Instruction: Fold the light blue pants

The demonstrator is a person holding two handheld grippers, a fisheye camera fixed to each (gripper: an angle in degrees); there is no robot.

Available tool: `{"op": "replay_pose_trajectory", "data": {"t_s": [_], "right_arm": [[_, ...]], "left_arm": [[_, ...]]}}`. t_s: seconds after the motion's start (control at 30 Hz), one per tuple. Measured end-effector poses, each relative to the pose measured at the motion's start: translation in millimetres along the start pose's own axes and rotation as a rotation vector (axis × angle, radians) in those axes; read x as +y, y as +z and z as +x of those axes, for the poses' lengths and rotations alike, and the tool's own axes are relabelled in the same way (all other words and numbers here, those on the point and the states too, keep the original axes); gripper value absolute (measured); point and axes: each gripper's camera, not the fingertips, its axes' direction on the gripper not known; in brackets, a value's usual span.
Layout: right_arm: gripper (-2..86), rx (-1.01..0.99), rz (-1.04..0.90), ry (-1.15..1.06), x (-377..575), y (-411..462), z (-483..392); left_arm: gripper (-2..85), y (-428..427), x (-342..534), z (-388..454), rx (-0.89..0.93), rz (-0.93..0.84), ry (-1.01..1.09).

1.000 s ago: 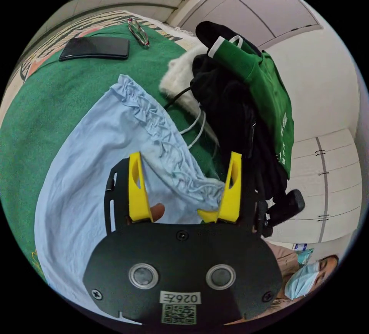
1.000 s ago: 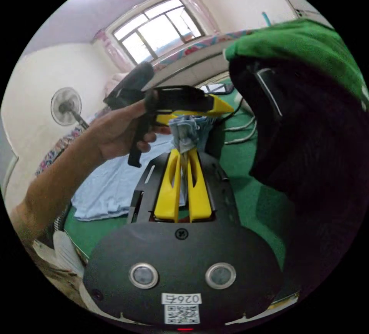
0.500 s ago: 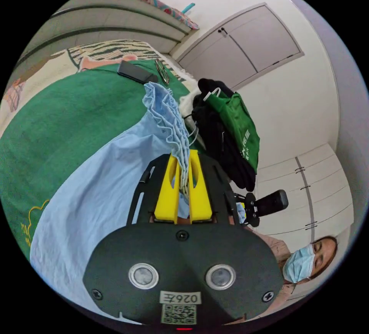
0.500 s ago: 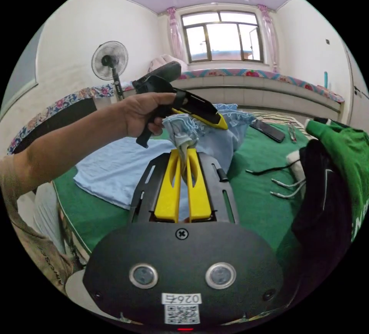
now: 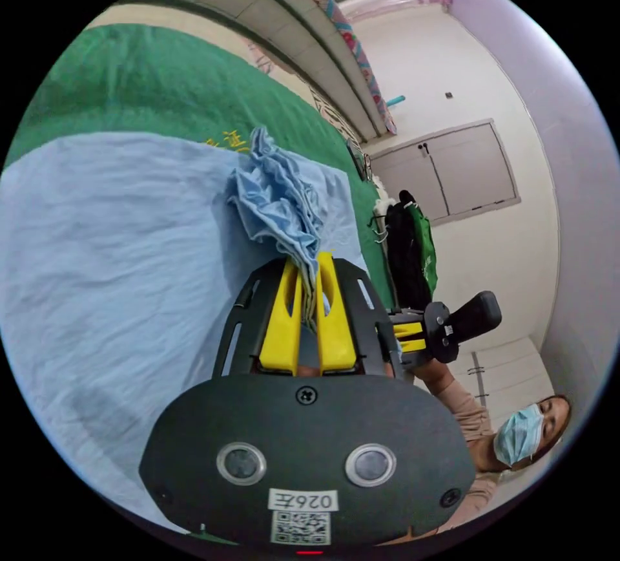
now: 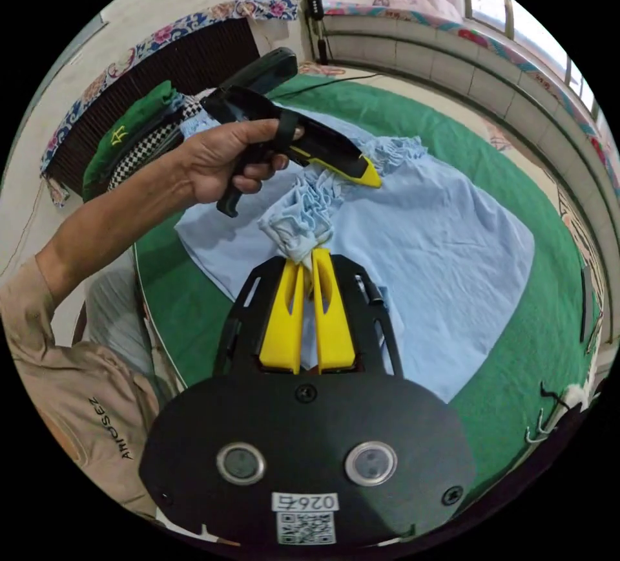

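Light blue pants (image 6: 445,244) lay spread over the green cover (image 6: 549,322) of the bed, most of the fabric flat, with the ruffled waistband gathered up off the cloth.

In the left gripper view, the flat part of the pants (image 5: 116,251) filled the left side, and the green cover (image 5: 148,89) showed beyond it. The left gripper (image 5: 309,264) had its yellow jaws closed almost together on a bunched fold of the waistband, which rose crumpled above the tips. Further right, the right gripper's black handle (image 5: 475,318) showed beside a dark and green pile of clothes (image 5: 410,251), in front of white cupboards.

In the right gripper view, a hand (image 6: 219,160) on the left held the left gripper (image 6: 368,176), its yellow tip at the ruffled edge. The right gripper (image 6: 309,260) had its jaws pinched shut on another gathered clump of waistband. To the right, the pants reached toward the far edge of the cover.
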Motion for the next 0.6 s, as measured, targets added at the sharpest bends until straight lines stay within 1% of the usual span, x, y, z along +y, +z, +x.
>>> {"op": "replay_pose_trajectory", "data": {"t_s": [0.1,0.23,0.3,0.4,0.43,0.47,0.5,0.57,0.6], "right_arm": [[-1.4,0.019,-0.042,-0.011,-9.1,16.4,-10.4],[-1.0,-0.027,-0.036,0.024,-15.2,22.3,-9.9],[0.0,-0.070,-0.066,0.044,-18.9,35.0,-6.1],[3.6,-0.100,-0.137,0.058,-24.4,44.1,-2.4],[4.3,-0.117,-0.131,0.062,-24.8,41.0,-1.6],[5.4,-0.165,-0.102,0.068,-24.7,30.6,0.4],[6.2,-0.221,-0.064,0.075,-22.7,18.1,3.3],[5.9,-0.267,0.019,0.099,-15.9,0.0,10.4],[5.3,-0.261,0.063,0.132,-11.2,-6.9,17.6]], "left_arm": [[2.7,-7.1,16.3,-20.4,0.032,-0.001,-0.014],[3.3,-19.8,35.6,-26.5,0.025,0.019,0.023],[5.0,-24.4,43.5,-32.8,0.020,0.015,0.011],[11.7,-47.0,54.4,-40.3,0.099,0.087,0.024],[13.3,-64.6,59.3,-39.8,0.112,0.142,0.038],[13.2,-83.4,66.8,-35.4,0.081,0.199,0.054],[12.4,-92.0,71.1,-31.4,0.055,0.227,0.067],[8.4,-112.6,85.6,-7.7,-0.041,0.288,0.145],[7.2,-113.6,88.0,-1.0,-0.056,0.293,0.170]]}}
